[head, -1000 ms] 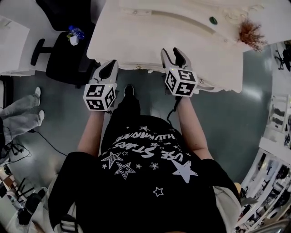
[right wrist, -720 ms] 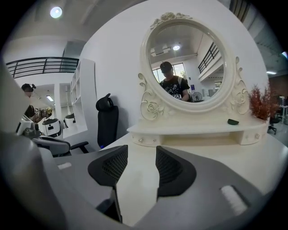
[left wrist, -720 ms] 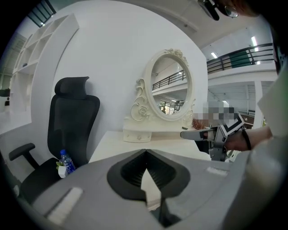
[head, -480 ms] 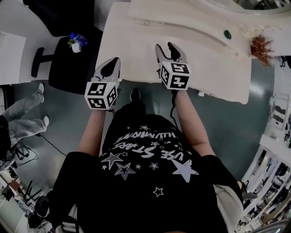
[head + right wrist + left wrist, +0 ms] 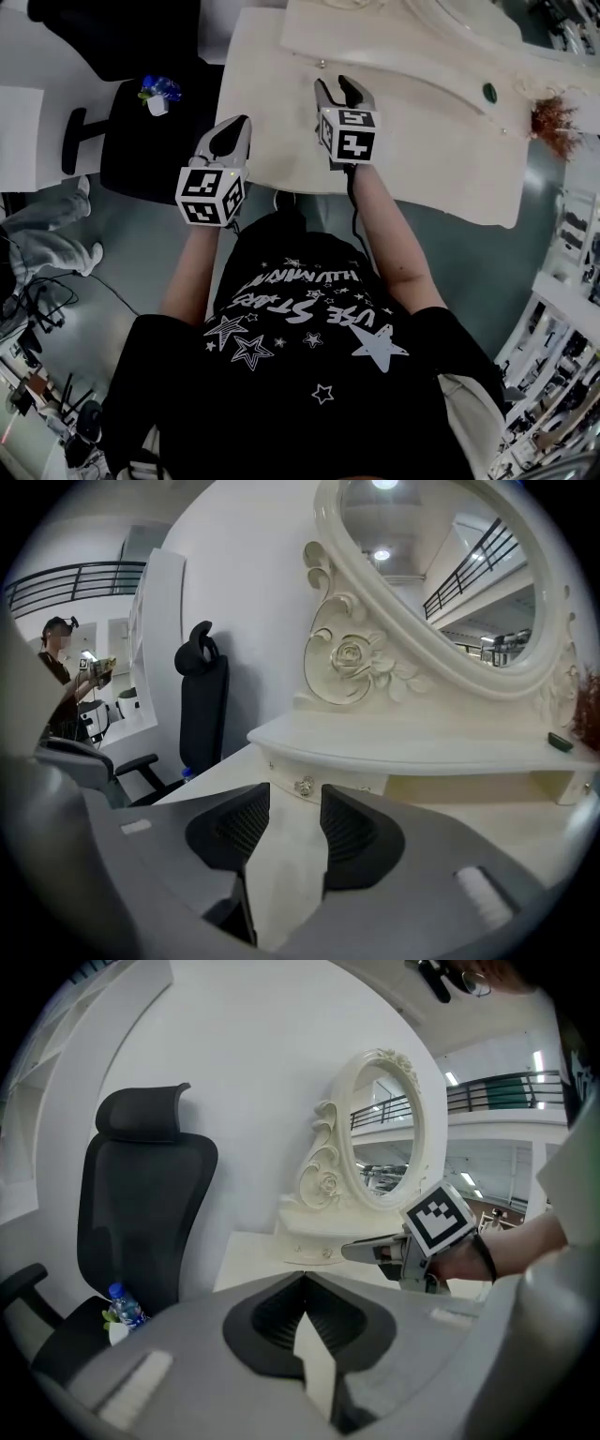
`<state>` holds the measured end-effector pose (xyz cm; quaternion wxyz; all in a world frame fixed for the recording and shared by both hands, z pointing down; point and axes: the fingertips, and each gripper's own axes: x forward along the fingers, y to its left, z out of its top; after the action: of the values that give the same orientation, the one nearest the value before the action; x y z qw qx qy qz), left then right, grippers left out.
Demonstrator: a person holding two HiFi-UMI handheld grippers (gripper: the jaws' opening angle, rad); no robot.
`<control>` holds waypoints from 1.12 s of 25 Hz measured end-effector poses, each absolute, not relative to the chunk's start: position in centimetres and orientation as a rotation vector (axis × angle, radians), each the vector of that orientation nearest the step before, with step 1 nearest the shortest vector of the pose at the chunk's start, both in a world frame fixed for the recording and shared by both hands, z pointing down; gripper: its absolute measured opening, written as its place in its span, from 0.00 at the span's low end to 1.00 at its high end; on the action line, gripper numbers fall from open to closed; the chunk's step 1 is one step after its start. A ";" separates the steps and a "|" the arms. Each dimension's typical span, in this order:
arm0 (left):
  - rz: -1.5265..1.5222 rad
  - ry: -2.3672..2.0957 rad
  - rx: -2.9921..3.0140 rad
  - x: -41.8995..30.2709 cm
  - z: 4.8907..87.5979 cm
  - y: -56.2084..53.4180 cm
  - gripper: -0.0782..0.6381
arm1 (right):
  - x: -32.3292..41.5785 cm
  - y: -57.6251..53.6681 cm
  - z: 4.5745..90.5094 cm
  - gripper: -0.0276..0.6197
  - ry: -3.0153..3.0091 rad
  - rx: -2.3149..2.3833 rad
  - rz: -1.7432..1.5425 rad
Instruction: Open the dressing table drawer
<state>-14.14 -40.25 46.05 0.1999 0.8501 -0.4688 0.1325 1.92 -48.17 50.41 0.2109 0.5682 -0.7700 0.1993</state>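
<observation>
Drawer [image 5: 286,775] cream, shut, ornate knob [image 5: 305,785]; right fingers [image 5: 352,832] apart, just narrowing, empty; left fingers [image 5: 281,1312] clenched.

Black short-sleeved T-shirt [image 5: 300,356] on show, scattered with white stars and white lettering, and there's a dark strap [image 5: 483,1258] round the right wrist. Each hand carries a pale grey tool, the left gripper [image 5: 236,127] and the right gripper [image 5: 336,86], each backed by a white cube [image 5: 210,195] of black square markers, with a thin black cable [image 5: 352,202] trailing off the right one. Up close, smooth grey shells with black ribbed pads [image 5: 242,825], and the right gripper's jaws have just been closing a little, nothing between them.
</observation>
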 end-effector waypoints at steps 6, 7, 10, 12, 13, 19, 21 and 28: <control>0.383 -1.267 2.359 -14.4 47.4 -41.6 0.11 | 1.2 -50.6 52.7 0.35 -2.057 1.573 0.563; 0.387 -1.259 2.360 -14.7 47.5 -41.9 0.11 | 0.9 -51.0 53.1 0.35 -2.039 1.572 0.570; 0.394 -1.239 2.362 -15.0 47.8 -42.4 0.11 | 0.5 -51.8 54.0 0.34 -2.006 1.580 0.580; 0.393 -1.227 2.362 -14.9 48.1 -42.4 0.11 | 0.4 -52.3 54.4 0.32 -1.988 1.592 0.569; 0.395 -1.222 2.360 -14.9 48.3 -42.4 0.11 | 0.4 -52.5 54.6 0.30 -1.976 1.601 0.561; 0.397 -1.225 2.338 -15.5 48.9 -41.8 0.11 | 0.8 -52.8 54.8 0.23 -1.924 1.652 0.545; 0.395 -1.240 2.328 -15.9 48.9 -41.7 0.11 | 0.9 -52.8 54.6 0.23 -1.926 1.648 0.537; 0.387 -1.293 2.299 -16.7 48.6 -41.2 0.11 | 1.0 -51.8 54.5 0.23 -1.930 1.625 0.564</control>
<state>-16.70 -41.21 48.63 0.2357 0.8381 -0.4712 0.1412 0.99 -51.77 54.52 0.2747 0.6045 -0.7177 0.2097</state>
